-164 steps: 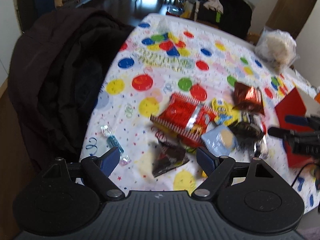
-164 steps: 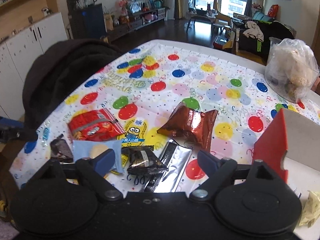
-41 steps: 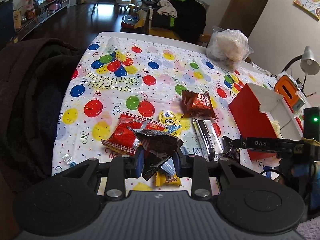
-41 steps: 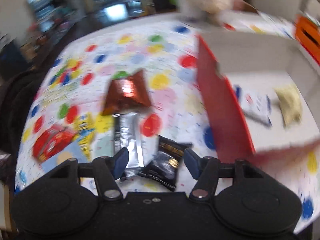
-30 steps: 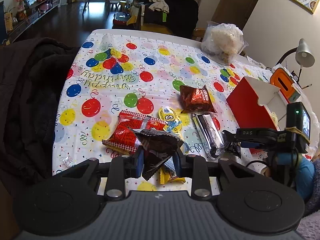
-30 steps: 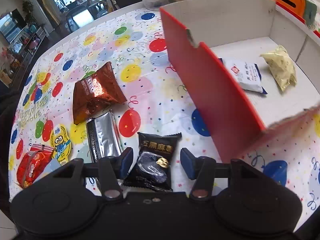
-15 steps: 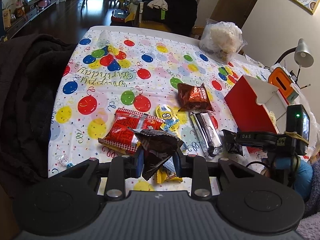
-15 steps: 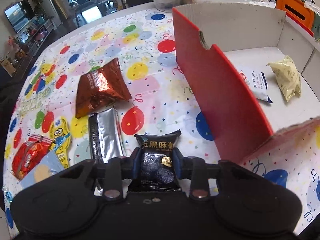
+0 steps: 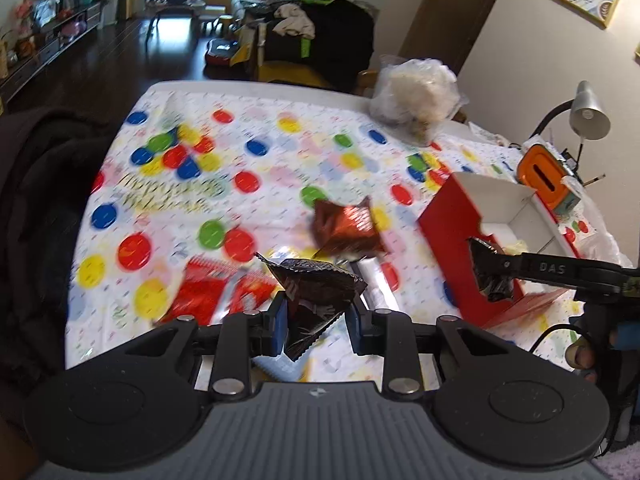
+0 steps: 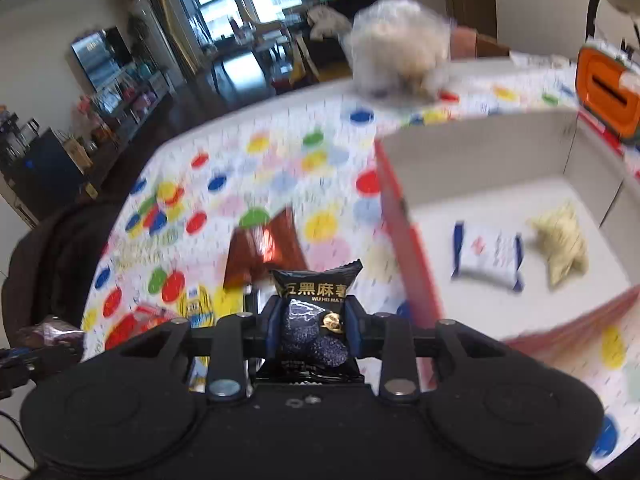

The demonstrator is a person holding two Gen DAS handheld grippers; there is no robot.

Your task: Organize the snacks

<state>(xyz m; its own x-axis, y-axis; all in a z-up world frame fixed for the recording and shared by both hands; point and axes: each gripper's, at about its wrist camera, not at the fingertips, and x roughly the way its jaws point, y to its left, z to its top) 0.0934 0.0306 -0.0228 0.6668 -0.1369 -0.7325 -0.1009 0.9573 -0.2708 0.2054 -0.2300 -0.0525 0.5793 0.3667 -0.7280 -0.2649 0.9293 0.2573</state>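
Two grippers are seen, each with its jaws closed on one snack. A crumpled dark brown foil packet [image 9: 316, 300] is pinched between the jaws of the left gripper [image 9: 316, 326] and sticks up above them, clear of the desk [image 9: 280, 160], which is covered by a white cloth with coloured balloon spots. A black sesame-snack packet with gold lettering [image 10: 316, 316] is clamped upright between the jaws of the right gripper [image 10: 314, 328].

Ahead of the right jaws and to their right, one red cardboard box with a white inside [image 10: 480, 160] is open on top; two packets are lying in it: one white packet with blue edges [image 10: 486, 256] and, just beside it, one pale yellow crinkled packet [image 10: 564, 248].

Ahead of the left jaws, three loose snacks are counted on the desk: one shiny copper-red foil bag [image 9: 346, 230] straight ahead, one silver foil wrapper [image 9: 376, 280] near it on the right, and one red packet with a toothed edge [image 9: 212, 292] to the left. Farther ahead, one clear plastic bag of pale puffed food [image 9: 416, 98] is set near the far edge of the desk
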